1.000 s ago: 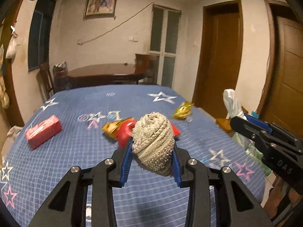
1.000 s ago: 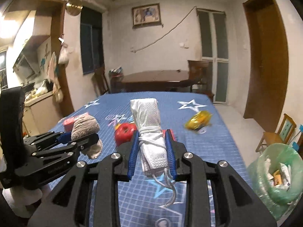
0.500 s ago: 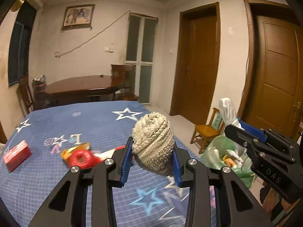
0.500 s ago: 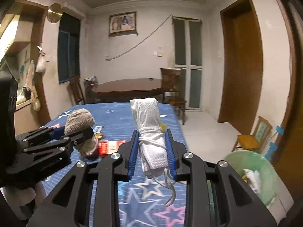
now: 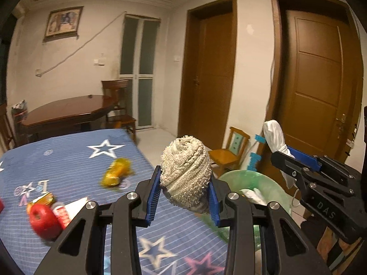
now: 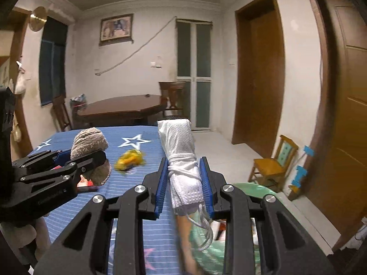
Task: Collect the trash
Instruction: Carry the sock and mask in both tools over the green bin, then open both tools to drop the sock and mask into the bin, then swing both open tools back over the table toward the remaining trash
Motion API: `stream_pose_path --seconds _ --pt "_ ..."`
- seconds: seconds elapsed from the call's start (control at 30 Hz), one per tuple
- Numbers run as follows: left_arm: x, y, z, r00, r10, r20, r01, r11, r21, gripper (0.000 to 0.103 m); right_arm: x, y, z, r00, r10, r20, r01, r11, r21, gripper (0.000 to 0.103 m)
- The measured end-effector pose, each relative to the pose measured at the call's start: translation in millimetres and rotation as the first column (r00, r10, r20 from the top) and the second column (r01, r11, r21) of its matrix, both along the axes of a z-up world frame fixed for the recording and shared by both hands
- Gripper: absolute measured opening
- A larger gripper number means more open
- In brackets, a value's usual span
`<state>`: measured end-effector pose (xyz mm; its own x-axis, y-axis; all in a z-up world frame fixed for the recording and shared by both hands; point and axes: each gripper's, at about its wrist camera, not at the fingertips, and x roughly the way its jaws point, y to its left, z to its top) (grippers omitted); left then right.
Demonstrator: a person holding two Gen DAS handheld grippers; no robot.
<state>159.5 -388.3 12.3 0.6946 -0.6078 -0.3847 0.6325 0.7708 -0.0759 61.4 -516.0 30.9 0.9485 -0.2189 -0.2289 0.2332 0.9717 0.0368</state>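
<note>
Both tongs are loaded: the left gripper has its blue-padded jaws clamped on a rolled beige knitted cloth, and the right gripper grips an upright roll of white tissue bound with white string, loose string ends dangling below. Each is held over the right edge of the blue star-printed bedspread, beside the green plastic-lined trash bin on the floor, which already holds scraps. On the bedspread lie a crumpled yellow wrapper near the right edge, and a red apple touching a red-and-white packet toward the near left. A small wooden chair stands behind the bin.
</note>
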Motion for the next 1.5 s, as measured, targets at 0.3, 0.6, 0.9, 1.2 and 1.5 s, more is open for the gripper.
stream_pose_path --seconds 0.3,0.6,0.9,1.2,1.5 --pt "14.8 -93.1 -22.0 0.989 -0.130 -0.077 0.133 0.990 0.038 0.037 6.8 -71.3 -15.1 0.990 -0.062 -0.127 0.071 0.995 0.063 0.026" --pt "33.8 -166.7 -67.6 0.961 -0.200 -0.190 0.222 0.970 0.101 0.037 31.9 -127.7 -53.0 0.958 -0.045 -0.283 0.103 0.976 0.194 0.026" --pt "51.4 -210.1 -120.5 0.943 -0.202 -0.263 0.251 0.953 0.167 0.037 40.4 -151.0 -87.1 0.933 -0.038 -0.358 0.130 0.963 0.237 0.027" --pt "60.4 -217.9 -135.4 0.946 -0.179 -0.269 0.234 0.953 0.192 0.040 42.9 -161.8 -93.3 0.929 -0.030 -0.369 0.130 0.960 0.249 0.029" --pt "56.6 -211.1 -127.3 0.956 -0.168 -0.239 0.217 0.956 0.197 0.066 33.7 -171.3 -92.1 0.939 -0.053 -0.339 0.150 0.952 0.267 0.049"
